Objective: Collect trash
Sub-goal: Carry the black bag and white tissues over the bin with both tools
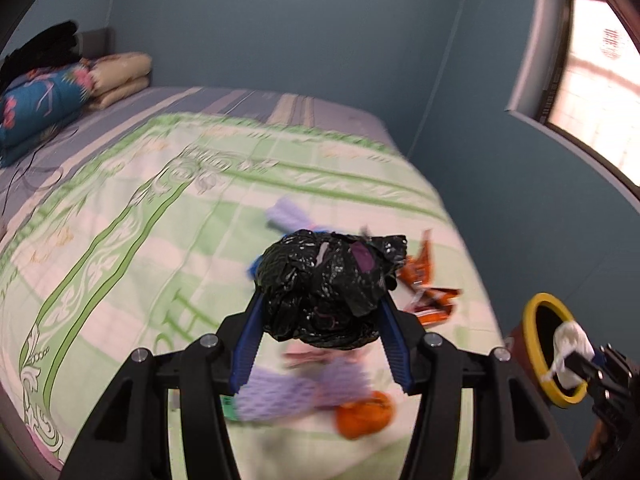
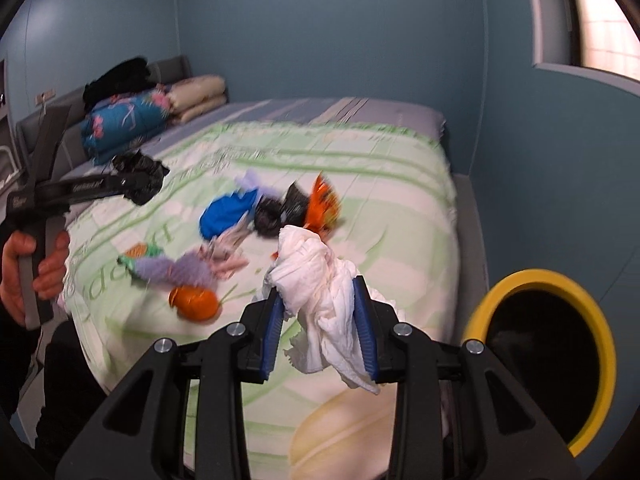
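Trash lies scattered on the bed (image 2: 400, 184): an orange wrapper (image 2: 324, 204), a blue scrap (image 2: 226, 214), purple netting (image 2: 180, 270) and an orange ball (image 2: 196, 302), all near the bed's near right corner. The left gripper (image 1: 320, 308) clamps a crumpled black plastic bag (image 1: 328, 288) between its blue fingers (image 1: 250, 344). The right gripper (image 2: 320, 308) pinches a wad of white tissue (image 2: 320, 292). A yellow-rimmed bin (image 2: 600, 340) stands on the floor to the right of the bed. A hand (image 2: 36, 268) grasps the left gripper's handle.
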A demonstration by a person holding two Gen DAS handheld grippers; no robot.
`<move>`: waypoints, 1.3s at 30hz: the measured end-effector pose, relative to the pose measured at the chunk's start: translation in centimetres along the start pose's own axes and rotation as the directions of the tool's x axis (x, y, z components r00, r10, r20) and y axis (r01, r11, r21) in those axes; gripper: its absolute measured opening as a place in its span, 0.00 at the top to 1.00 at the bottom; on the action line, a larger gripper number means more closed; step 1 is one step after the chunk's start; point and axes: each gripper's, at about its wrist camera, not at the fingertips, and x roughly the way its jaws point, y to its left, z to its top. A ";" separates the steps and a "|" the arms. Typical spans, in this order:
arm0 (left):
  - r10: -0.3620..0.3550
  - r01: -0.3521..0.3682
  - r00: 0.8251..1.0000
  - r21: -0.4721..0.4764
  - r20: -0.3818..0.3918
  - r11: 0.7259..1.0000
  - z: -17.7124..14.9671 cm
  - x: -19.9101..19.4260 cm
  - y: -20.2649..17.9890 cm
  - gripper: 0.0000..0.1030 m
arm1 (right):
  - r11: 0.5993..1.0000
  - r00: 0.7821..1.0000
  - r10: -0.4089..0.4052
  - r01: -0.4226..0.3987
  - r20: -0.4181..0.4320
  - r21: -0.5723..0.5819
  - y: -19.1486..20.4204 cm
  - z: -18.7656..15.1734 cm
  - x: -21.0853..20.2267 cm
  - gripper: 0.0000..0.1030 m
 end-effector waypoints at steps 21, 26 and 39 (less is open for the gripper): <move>-0.320 0.301 0.946 0.219 0.055 0.928 2.3 -2.5 -19.7 0.50 | 0.958 0.946 -0.245 0.203 0.212 0.200 -12.6 2.4 -10.3 0.69; -0.385 0.370 0.923 0.269 0.004 0.890 1.5 -0.9 -25.1 0.50 | 0.941 0.938 -0.288 0.239 0.193 0.241 -15.4 1.4 -10.7 0.69; -0.438 0.466 0.885 0.293 -0.159 0.835 -2.3 5.6 -33.9 0.50 | 0.869 0.925 -0.373 0.320 0.077 0.376 -22.1 -2.0 -8.9 0.69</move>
